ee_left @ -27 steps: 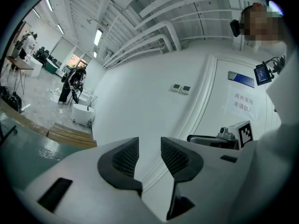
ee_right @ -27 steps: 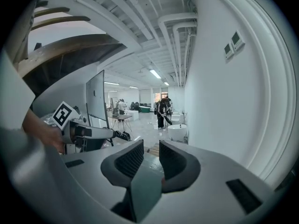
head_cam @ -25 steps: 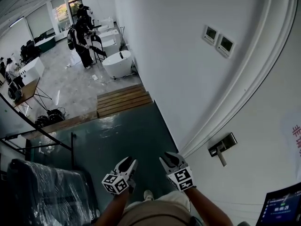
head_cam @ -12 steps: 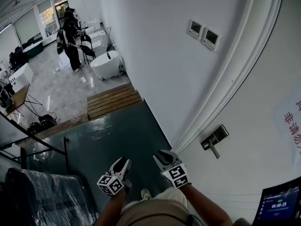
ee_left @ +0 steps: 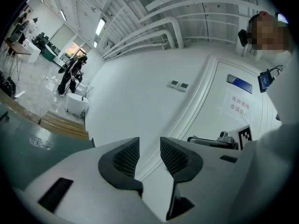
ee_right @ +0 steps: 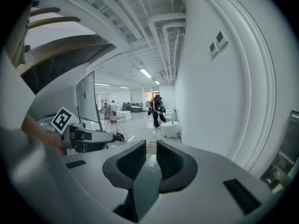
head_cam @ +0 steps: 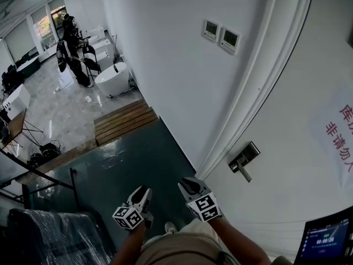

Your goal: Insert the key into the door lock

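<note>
A: Where's the lock?
B: On the white door (head_cam: pixel 287 192), at the metal door handle (head_cam: pixel 244 160). The keyhole itself is too small to pick out, so I can't say just where on the plate it sits.
A: And the grippers?
B: Both are below and left of the door handle, well apart from it. The right gripper (head_cam: pixel 187 184) is the nearer one, and the left gripper (head_cam: pixel 142 191) is just beyond it, farther left.
A: Fingers?
B: The left gripper's jaws stand fairly wide and empty, with only wall and door frame (ee_left: pixel 198 101) showing through the gap. The right gripper's jaws are apart but narrower, also empty, with the dark floor (head_cam: pixel 138 159) behind.
A: Anything else near the handle?
B: Two wall panels (head_cam: pixel 220 35) are up and left of it. A red-lettered notice (head_cam: pixel 339 128) is up to its right, and a lit screen (head_cam: pixel 325 239) is below right.
</note>
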A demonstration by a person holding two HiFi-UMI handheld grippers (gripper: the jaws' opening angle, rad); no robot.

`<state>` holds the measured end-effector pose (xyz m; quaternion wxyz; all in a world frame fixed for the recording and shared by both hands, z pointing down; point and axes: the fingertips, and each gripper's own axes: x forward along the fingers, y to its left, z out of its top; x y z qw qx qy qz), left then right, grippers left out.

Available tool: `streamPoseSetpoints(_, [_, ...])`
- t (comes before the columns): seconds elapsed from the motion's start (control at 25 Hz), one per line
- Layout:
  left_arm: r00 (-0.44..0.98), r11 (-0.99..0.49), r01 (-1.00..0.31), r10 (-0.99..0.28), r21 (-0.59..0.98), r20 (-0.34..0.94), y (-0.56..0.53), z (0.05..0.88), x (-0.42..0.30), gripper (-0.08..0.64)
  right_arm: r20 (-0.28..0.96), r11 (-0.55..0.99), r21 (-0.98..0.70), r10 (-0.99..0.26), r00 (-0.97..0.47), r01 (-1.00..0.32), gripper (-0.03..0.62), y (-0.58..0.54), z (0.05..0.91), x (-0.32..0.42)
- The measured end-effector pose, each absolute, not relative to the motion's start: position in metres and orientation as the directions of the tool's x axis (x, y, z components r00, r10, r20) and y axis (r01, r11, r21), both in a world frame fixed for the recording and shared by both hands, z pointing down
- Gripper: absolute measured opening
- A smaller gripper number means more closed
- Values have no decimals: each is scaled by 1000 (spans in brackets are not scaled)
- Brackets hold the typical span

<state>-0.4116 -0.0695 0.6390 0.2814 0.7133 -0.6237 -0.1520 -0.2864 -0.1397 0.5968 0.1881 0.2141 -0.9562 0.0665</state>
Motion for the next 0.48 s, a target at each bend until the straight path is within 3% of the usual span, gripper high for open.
streamPoseSetpoints(0.48, [296, -159, -789, -944, 593, 142, -124, 633, -340, 155, 393, 853, -41, -465, -793, -521, 78, -176, 588, -214])
